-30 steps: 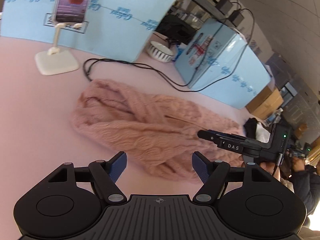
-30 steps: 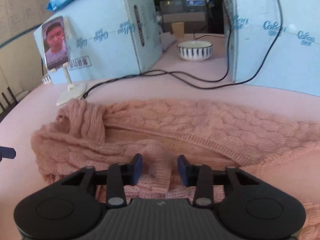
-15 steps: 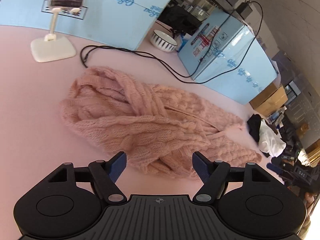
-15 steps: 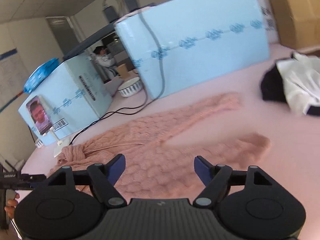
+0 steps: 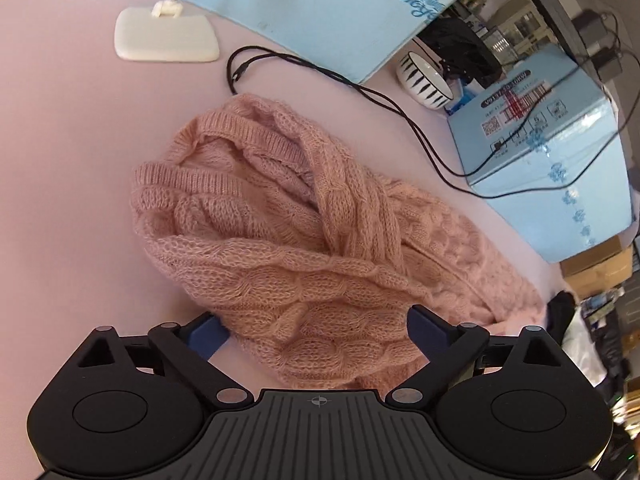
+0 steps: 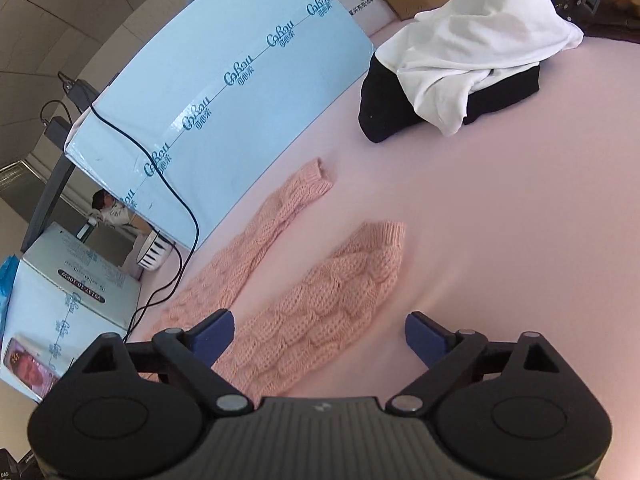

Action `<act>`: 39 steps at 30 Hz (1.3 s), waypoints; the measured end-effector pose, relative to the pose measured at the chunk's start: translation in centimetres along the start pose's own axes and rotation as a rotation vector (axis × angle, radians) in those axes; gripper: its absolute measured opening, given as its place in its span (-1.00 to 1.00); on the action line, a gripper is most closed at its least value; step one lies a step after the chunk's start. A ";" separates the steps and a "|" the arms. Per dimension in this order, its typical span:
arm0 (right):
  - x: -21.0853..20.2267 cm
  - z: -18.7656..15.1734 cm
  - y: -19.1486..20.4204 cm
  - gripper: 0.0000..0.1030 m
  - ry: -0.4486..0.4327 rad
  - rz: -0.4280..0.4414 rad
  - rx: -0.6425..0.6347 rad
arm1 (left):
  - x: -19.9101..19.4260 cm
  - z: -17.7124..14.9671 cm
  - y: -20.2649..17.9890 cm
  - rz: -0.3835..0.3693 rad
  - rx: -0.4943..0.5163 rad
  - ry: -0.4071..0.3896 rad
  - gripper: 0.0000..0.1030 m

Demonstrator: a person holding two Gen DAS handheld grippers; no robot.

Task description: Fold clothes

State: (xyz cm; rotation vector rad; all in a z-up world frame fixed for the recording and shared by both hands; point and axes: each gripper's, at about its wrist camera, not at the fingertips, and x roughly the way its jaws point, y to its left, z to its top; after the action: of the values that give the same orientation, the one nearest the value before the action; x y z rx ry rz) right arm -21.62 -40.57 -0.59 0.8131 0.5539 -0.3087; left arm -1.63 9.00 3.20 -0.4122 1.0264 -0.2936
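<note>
A pink cable-knit sweater (image 5: 304,240) lies bunched on the pink table. Its ribbed neck opening faces the far left in the left wrist view. My left gripper (image 5: 318,330) is open, its blue pads either side of the sweater's near fold, holding nothing. In the right wrist view the sweater's two sleeves (image 6: 340,280) stretch away from me, cuffs at the far end. My right gripper (image 6: 320,334) is open and empty, over the near sleeve.
A white phone stand base (image 5: 166,38) and a black cable (image 5: 400,108) lie behind the sweater. Light blue boxes (image 6: 224,92) line the back edge, with a striped bowl (image 5: 424,80) between them. A pile of white and black clothes (image 6: 460,60) sits at the far right.
The right gripper let go of the sweater, opened and swung right toward the sleeves. The left gripper moved in close over the sweater's body and stays open.
</note>
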 end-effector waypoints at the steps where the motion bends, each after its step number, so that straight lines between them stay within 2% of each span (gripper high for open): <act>1: 0.2 -0.3 0.0 0.15 -0.010 -0.014 -0.026 | -0.3 -0.6 -0.1 0.021 0.035 -0.022 0.27; 2: 0.4 -0.4 -0.1 -0.38 -0.005 -0.017 -0.042 | -0.7 -1.1 0.0 0.033 0.059 -0.038 -0.15; 3: 0.8 -0.4 -0.6 -0.69 0.000 -0.013 -0.047 | -1.0 -1.3 0.7 0.018 0.054 -0.039 -0.49; 5: 1.3 -0.3 -1.3 -0.86 0.007 0.008 -0.048 | -1.6 -1.2 2.8 -0.047 -0.011 -0.012 -0.69; 9: 0.8 0.7 -2.3 -0.91 0.053 0.050 0.007 | -2.9 -1.3 3.7 -0.085 -0.029 0.028 -0.76; 13: -2.5 1.1 -2.8 -0.92 0.066 0.074 0.014 | -6.5 -2.9 3.1 -0.148 0.019 0.038 -0.76; 15: -5.3 1.0 -2.9 -0.92 0.080 0.100 0.013 | -8.4 -4.4 3.2 -0.152 0.035 0.041 -0.76; 17: -7.8 0.3 -2.8 -0.92 0.068 0.082 -0.028 | -9.4 -6.0 4.2 -0.145 0.018 0.064 -0.76; 20: -8.2 -1.1 -3.5 -0.91 0.110 0.008 -0.041 | -8.8 -7.9 6.4 -0.136 -0.051 0.152 -0.73; 22: -6.9 -2.0 -4.6 -0.90 0.176 -0.004 -0.009 | -8.5 -8.6 7.9 -0.177 -0.105 0.169 -0.65; 23: -7.2 -2.1 -5.1 -0.88 0.165 0.017 0.009 | -8.7 -8.6 8.3 -0.192 -0.129 0.181 -0.62; 25: -7.7 -1.9 -5.8 -0.79 0.183 0.050 0.055 | -9.0 -8.7 8.5 -0.223 -0.152 0.211 -0.38; 26: -7.7 -1.8 -5.9 -0.77 0.181 0.063 0.072 | -9.0 -8.8 8.3 -0.242 -0.137 0.219 -0.19; 27: -7.5 -1.8 -6.0 -0.80 0.174 0.067 0.081 | -8.9 -8.8 8.1 -0.253 -0.120 0.216 -0.11; 29: -7.1 -1.9 -6.1 -0.86 0.149 0.069 0.094 | -8.6 -8.9 7.6 -0.255 -0.102 0.195 -0.18; 30: -7.1 -2.0 -5.9 -0.89 0.141 0.074 0.091 | -8.6 -8.9 7.5 -0.250 -0.099 0.180 -0.56; 31: -7.3 -1.9 -5.5 -0.90 0.126 0.084 0.083 | -8.8 -8.8 7.4 -0.238 -0.097 0.158 -0.77; 33: -7.9 -1.5 -5.1 -0.92 0.087 0.118 0.083 | -9.6 -8.5 7.3 -0.243 -0.089 0.126 -0.78; 36: -9.0 -0.1 -4.5 -0.93 0.049 0.182 0.112 | -11.6 -7.3 6.8 -0.301 -0.087 0.071 -0.78; 39: -8.0 2.8 -2.9 -0.93 0.047 0.228 0.167 | -11.9 -4.8 5.5 -0.333 -0.091 0.034 -0.78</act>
State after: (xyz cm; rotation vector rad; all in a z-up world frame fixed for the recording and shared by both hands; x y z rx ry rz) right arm -28.54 -44.17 3.83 1.0381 0.4777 -0.1274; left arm -11.43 18.00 7.53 -0.6645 1.0050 -0.5542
